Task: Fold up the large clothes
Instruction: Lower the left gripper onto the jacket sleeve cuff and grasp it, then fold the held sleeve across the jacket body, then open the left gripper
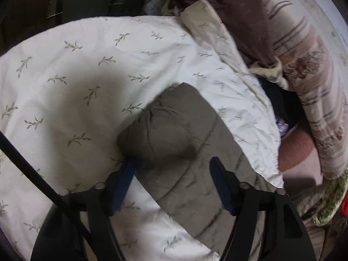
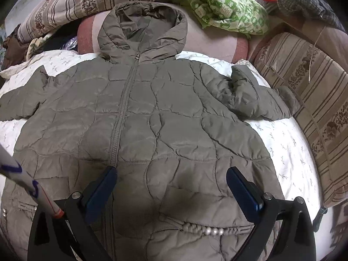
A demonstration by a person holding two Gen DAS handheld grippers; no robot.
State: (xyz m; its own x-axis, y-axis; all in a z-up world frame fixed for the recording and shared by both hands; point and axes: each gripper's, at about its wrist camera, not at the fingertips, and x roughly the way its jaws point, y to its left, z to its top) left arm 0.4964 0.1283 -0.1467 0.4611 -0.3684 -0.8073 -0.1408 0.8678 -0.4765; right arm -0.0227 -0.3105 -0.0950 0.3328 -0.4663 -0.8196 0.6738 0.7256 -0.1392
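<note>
My left gripper (image 1: 174, 169) hangs spread over the sleeve (image 1: 174, 130) end, pads not pressing it; my right gripper (image 2: 171, 178) hovers spread above the zipped olive jacket (image 2: 152, 113), flat on the leaf-print sheet (image 2: 282, 143)

The olive quilted hooded jacket (image 2: 152, 113) lay front-up and zipped on the white leaf-print bedcover (image 2: 282, 143), hood away, sleeves spread, one cuff (image 1: 161, 128) bunched.

jacket (image 2: 152, 117) lies flat on the sheet (image 2: 282, 143), hood (image 2: 141, 26) toward pillows (image 2: 76, 2).
</note>
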